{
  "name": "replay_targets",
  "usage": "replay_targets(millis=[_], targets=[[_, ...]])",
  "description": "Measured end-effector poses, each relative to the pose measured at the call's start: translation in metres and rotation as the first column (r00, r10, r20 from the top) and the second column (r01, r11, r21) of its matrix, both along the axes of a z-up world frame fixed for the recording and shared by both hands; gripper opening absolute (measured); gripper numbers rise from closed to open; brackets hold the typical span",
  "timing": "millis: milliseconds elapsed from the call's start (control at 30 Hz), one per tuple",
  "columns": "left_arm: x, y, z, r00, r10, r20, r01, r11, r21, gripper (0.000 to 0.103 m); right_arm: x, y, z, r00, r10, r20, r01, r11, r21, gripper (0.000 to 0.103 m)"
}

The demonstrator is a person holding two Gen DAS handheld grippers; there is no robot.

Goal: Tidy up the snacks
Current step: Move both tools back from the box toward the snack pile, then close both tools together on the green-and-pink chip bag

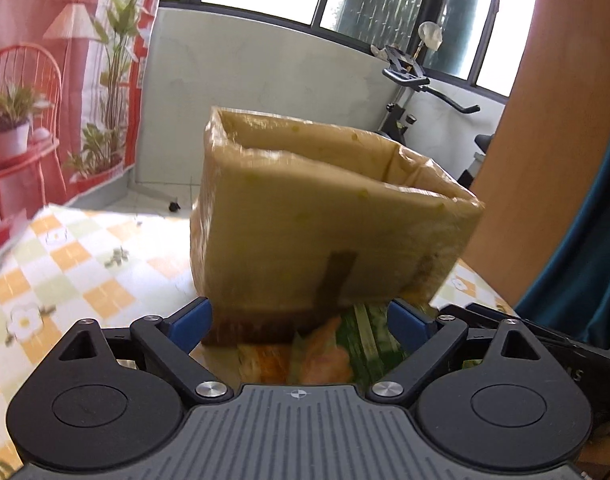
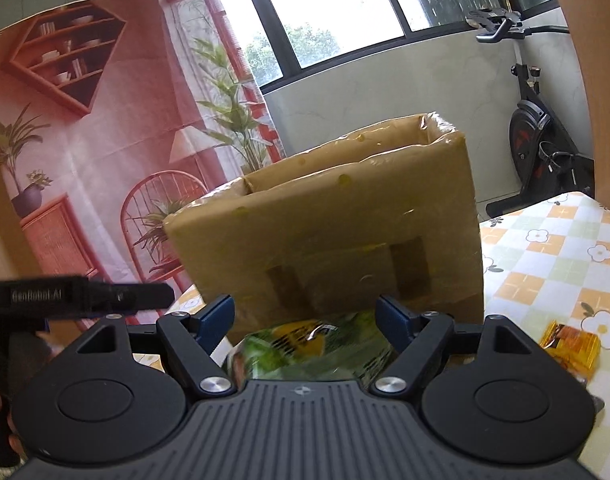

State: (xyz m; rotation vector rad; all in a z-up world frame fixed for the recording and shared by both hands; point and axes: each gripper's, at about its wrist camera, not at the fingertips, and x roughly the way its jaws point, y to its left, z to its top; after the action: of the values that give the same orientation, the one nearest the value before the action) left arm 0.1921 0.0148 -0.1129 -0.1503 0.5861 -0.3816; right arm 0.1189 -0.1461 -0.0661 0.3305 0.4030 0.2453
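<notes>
Standing mid-frame in both views, an open-topped brown box [image 1: 305, 216] wrapped in glossy tape rests on the checked surface [image 1: 85, 264]. Low in the left wrist view, a green and orange snack bag [image 1: 337, 348] lies between the spread fingers of the left claw [image 1: 301, 322], just before the box; whether the pads press it I cannot tell. In the right wrist view a green snack bag [image 2: 305, 352] fills the gap of the right claw [image 2: 305, 320], which appears to grip it. A small orange packet [image 2: 569, 346] lies at lower right, apart from the box.
</notes>
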Motion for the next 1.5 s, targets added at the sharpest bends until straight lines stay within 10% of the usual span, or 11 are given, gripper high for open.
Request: replay_targets(millis=[800,1267,1500], targets=[[-0.005,-0.025,-0.072,0.985,-0.116,-0.126,0.107,0.992,-0.073,0.091,-0.019,-0.021,-0.035,0.995,-0.026,-0.096,0.028,0.999,0.018,0.047],[0.005,-0.015,-0.088,0.985,-0.11,-0.134,0.085,0.979,-0.185,0.057,-0.011,-0.02,-0.039,0.997,0.018,-0.076,-0.018,1.0,0.007,0.054],[0.0,-0.016,-0.082,0.987,-0.117,-0.112,0.098,0.981,-0.167,0.048,-0.012,-0.01,-0.035,0.998,0.052,-0.047,-0.054,0.998,-0.038,0.031]])
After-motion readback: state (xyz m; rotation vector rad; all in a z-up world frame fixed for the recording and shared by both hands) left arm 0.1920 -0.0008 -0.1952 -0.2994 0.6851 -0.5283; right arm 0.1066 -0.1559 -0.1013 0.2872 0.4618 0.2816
